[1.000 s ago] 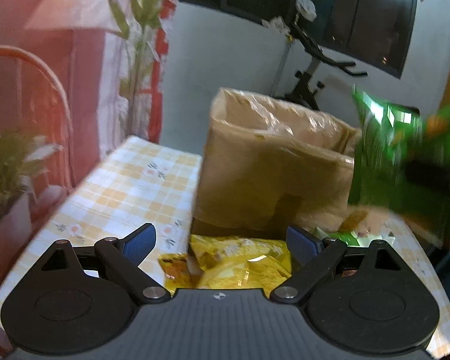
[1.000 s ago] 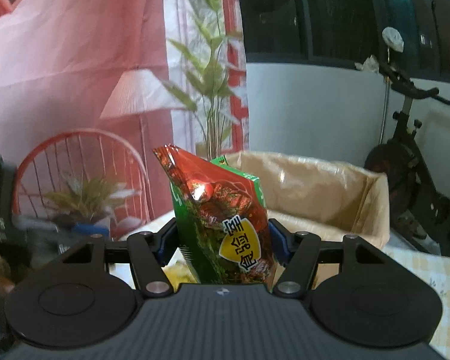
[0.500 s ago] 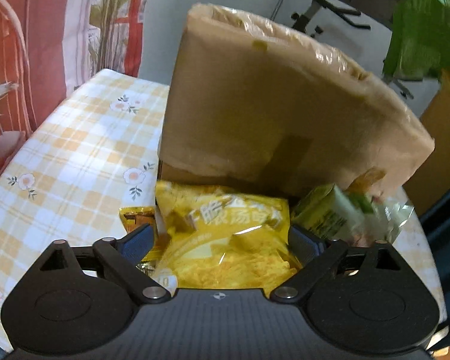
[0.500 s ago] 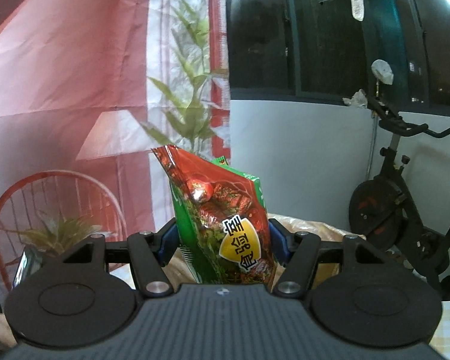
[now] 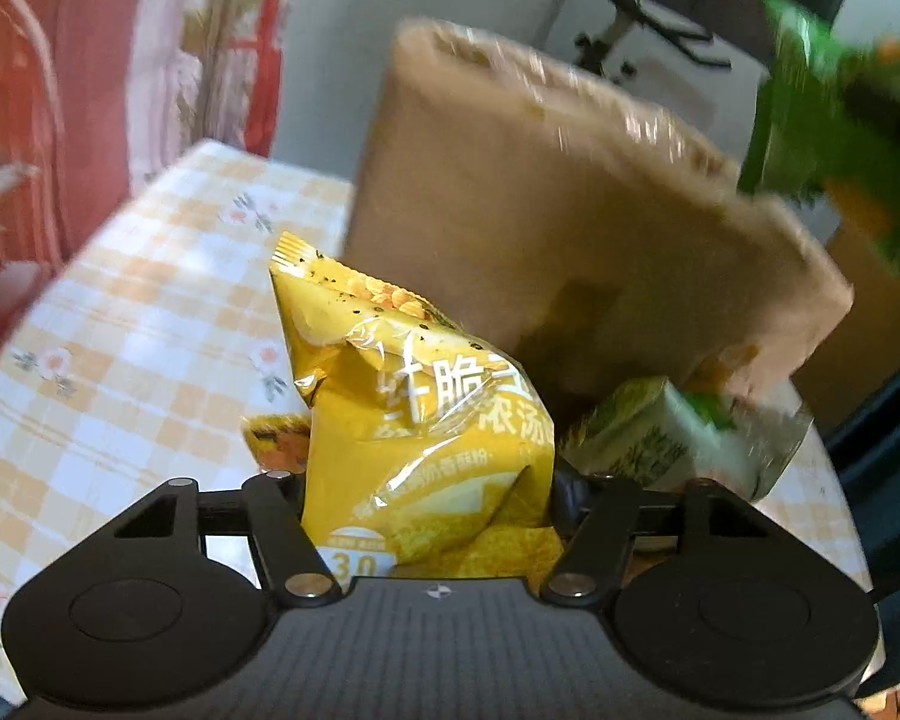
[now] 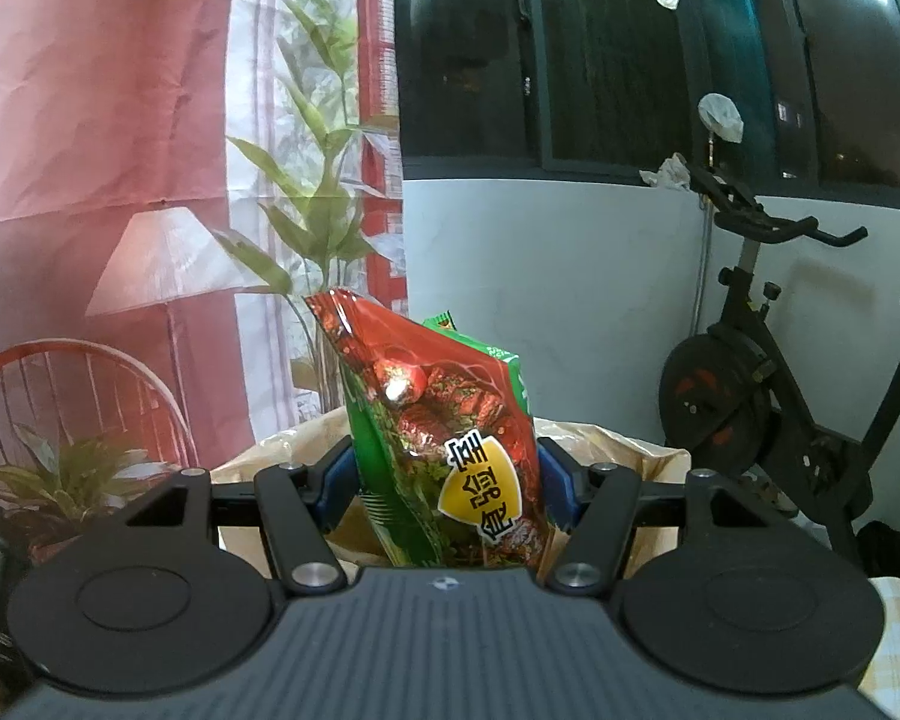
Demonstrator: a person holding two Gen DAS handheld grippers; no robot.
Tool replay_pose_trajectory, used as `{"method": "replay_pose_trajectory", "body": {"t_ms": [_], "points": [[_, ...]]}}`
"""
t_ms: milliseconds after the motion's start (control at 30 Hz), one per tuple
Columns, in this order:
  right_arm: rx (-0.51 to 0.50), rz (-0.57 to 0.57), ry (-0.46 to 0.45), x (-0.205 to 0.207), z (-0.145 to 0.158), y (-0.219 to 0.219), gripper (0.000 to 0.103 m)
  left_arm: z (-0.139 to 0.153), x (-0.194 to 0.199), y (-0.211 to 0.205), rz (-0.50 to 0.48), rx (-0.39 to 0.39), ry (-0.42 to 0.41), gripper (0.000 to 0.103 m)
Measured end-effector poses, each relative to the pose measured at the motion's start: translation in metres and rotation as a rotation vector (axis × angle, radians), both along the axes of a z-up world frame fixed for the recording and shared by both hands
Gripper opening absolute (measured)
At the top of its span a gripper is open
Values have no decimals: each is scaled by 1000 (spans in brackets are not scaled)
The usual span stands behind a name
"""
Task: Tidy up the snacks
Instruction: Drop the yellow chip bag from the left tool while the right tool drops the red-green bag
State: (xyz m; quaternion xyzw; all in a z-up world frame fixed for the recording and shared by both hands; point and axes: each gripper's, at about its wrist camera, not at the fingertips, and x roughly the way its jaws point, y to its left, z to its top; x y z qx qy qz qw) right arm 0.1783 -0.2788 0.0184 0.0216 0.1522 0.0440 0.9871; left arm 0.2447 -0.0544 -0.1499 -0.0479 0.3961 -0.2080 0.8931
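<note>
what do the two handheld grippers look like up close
The left gripper and right gripper match: a matte black ribbed body, two round discs, angled black linkage arms with silver pivot pins, a small crosshair mark at centre. The right one's fingers have blue pads.

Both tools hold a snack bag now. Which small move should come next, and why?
Probably lower the right tool and open it: its red and green bag hangs just above the open cardboard box. The left tool grips the yellow bag in front of that box.
</note>
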Motion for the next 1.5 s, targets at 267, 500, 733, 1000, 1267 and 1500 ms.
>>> {"method": "replay_pose_trajectory", "body": {"t_ms": [267, 500, 733, 1000, 1267, 1500], "points": [[12, -32, 7, 1, -3, -7, 64, 71, -22, 23, 96, -23, -229, 68], [4, -25, 15, 7, -6, -8, 64, 138, -18, 7, 73, -36, -418, 68], [-40, -35, 37, 36, -13, -8, 64, 157, 42, -53, -28, -1, -415, 69], [-76, -54, 120, 78, -30, -11, 64, 121, 103, -99, -69, 106, -327, 70], [-93, -75, 194, 92, -41, -10, 70, 101, 116, -96, -83, 164, -266, 85], [-55, -130, 191, 83, -36, -18, 89, 110, 100, -74, -64, 130, -262, 85]]}}
